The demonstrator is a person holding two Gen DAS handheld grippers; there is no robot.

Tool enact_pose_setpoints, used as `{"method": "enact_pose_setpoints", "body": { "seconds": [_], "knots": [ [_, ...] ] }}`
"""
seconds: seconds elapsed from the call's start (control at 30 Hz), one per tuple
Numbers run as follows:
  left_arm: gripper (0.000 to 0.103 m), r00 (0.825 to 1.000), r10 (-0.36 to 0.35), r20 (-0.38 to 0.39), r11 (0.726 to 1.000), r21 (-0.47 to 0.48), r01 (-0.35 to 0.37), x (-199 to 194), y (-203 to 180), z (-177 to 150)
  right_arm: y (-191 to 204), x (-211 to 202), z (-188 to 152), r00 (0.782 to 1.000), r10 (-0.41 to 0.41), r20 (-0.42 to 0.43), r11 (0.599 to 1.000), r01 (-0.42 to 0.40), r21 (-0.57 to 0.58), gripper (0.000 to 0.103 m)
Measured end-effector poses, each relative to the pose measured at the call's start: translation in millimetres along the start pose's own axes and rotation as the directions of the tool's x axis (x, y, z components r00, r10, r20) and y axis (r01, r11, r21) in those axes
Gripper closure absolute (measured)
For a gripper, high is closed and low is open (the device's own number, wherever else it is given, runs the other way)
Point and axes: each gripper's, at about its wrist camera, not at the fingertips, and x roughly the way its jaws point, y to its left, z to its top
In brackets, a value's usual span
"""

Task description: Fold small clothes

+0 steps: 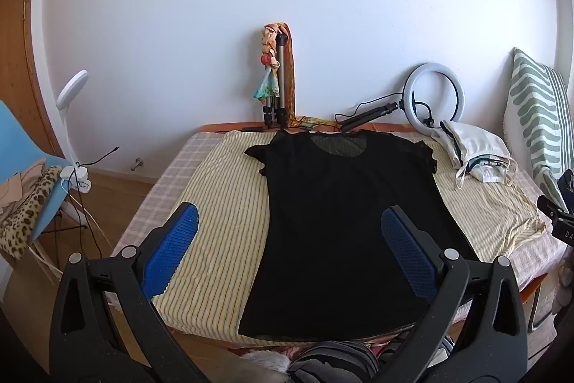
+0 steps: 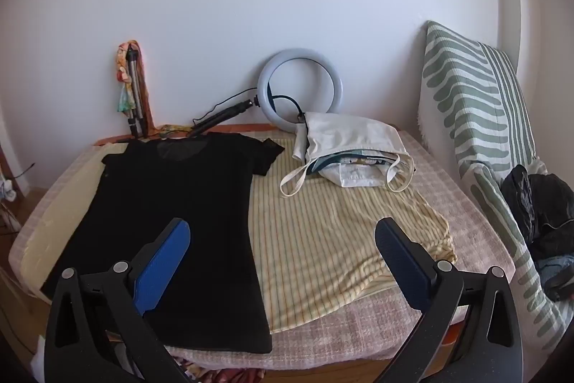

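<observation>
A black short-sleeved top (image 1: 340, 232) lies spread flat on a yellow striped cloth (image 1: 222, 203), neckline toward the wall, hem at the near edge. It also shows in the right wrist view (image 2: 172, 214). My left gripper (image 1: 290, 214) is open and empty, held above the top's lower half. My right gripper (image 2: 283, 232) is open and empty, above the top's right edge and the striped cloth (image 2: 340, 232). Part of the right gripper (image 1: 559, 214) shows at the right edge of the left wrist view.
A white cloth bag (image 2: 348, 149) lies at the back right. A ring light (image 2: 299, 88) and a tripod with a doll (image 1: 274, 78) lean on the wall. A green striped cushion (image 2: 477, 117) and dark clothes (image 2: 541, 214) stand right. A blue chair (image 1: 25, 167) stands left.
</observation>
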Motion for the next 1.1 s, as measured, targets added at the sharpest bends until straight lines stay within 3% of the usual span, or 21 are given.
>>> {"method": "enact_pose_setpoints", "body": {
  "seconds": [0.23, 0.47, 1.1],
  "knots": [
    [0.000, 1.000, 0.006, 0.003, 1.000, -0.017, -0.006, 2, 8, 13, 4, -1, 4, 1.000, 0.000, -0.010, 1.000, 0.000, 0.014, 0.000],
    [0.000, 0.999, 0.015, 0.037, 1.000, -0.018, -0.015, -12, 6, 6, 10, -4, 5, 1.000, 0.013, -0.005, 1.000, -0.013, -0.004, 0.000],
    [0.000, 0.999, 0.015, 0.043, 1.000, -0.023, -0.014, -15, 5, 11, 13, -8, 6, 0.999, 0.039, 0.002, 0.999, -0.039, -0.003, 0.000]
  ]
}}
